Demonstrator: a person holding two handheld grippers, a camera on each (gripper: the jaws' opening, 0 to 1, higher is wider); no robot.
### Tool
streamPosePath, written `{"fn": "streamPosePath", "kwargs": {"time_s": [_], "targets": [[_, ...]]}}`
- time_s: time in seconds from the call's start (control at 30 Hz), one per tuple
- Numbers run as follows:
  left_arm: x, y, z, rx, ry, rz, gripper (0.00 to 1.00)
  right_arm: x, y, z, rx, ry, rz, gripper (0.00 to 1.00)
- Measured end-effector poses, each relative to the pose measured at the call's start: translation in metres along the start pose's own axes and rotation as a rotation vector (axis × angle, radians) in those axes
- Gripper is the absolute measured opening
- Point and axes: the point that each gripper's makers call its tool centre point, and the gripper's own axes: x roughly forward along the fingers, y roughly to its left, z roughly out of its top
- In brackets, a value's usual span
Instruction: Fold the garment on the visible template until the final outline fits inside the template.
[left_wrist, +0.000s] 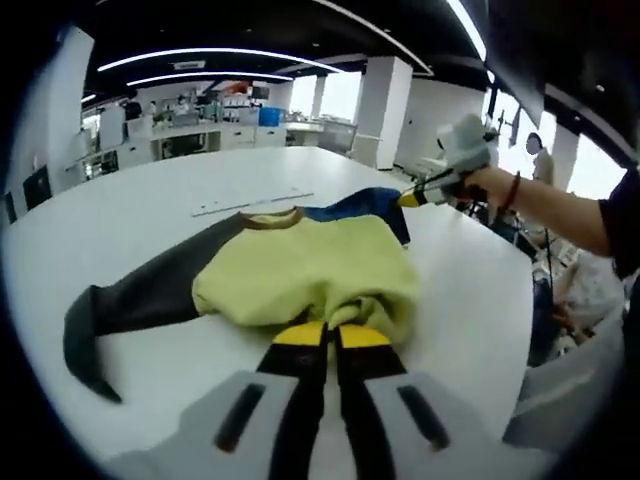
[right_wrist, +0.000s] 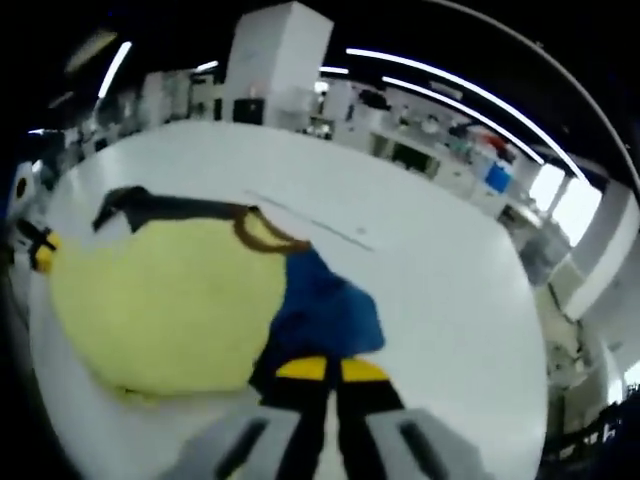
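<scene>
White and wide, the round worktop (left_wrist: 150, 215) carries the work, with an open hall of white pillars, benches and ceiling light strips behind it. No brand, label or writing can be read anywhere in either view.

Your left gripper (left_wrist: 331, 335) has its black, yellow-tipped jaws drawn together, and they look pinched on the near hem of the yellow-green knitted garment with a dark grey sleeve, a blue sleeve and a tan collar (left_wrist: 310, 270). The cloth bunches right at the jaw tips. From there the yellow body spreads ahead of the jaws, the dark grey sleeve runs off to the left of them and ends in a point on the worktop, and the blue sleeve lies beyond, ahead and to the right.

A thin pale strip (left_wrist: 250, 204) lies flat on the worktop past the collar, well ahead of the jaws.

In the left gripper view your right gripper (left_wrist: 405, 199) is held by a hand (left_wrist: 487, 181) wearing a dark wristband, its yellow tip at the edge of the blue sleeve.

In the right gripper view your right gripper (right_wrist: 327, 369) shows narrow jaws closed at the blue sleeve's near edge, seemingly gripping it. The garment (right_wrist: 170, 300) lies ahead and left of them.
</scene>
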Motion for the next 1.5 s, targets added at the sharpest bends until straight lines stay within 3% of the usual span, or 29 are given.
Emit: {"fn": "streamPosePath", "kwargs": {"time_s": [0.27, 0.5, 0.7, 0.8, 0.93, 1.03, 1.13, 1.5], "targets": [[-0.006, 0.016, -0.009, 0.028, 0.036, 0.039, 0.00, 0.001, -0.033, -0.027, -0.029, 0.113, -0.053, 0.00], [-0.005, 0.018, -0.021, 0.084, 0.078, 0.041, 0.00, 0.008, -0.038, -0.043, -0.030, 0.154, -0.046, 0.00], [-0.003, 0.018, -0.030, 0.104, 0.107, 0.046, 0.00, 0.013, -0.032, -0.055, 0.092, 0.165, -0.037, 0.00], [-0.003, 0.018, -0.031, 0.072, 0.107, 0.047, 0.00, 0.009, -0.027, -0.053, 0.149, 0.125, -0.037, 0.02], [-0.003, 0.018, -0.029, 0.027, 0.094, 0.043, 0.00, 0.001, -0.007, -0.051, 0.251, 0.080, 0.040, 0.18], [-0.003, 0.018, -0.022, 0.015, 0.080, 0.038, 0.00, -0.010, 0.019, -0.041, 0.314, 0.012, 0.145, 0.28], [-0.001, 0.016, -0.013, 0.024, 0.066, 0.034, 0.00, -0.025, 0.045, -0.039, 0.282, -0.008, 0.209, 0.30], [0.014, 0.012, 0.018, 0.013, 0.015, 0.013, 0.00, -0.051, 0.103, -0.039, 0.213, -0.003, 0.355, 0.34]]}}
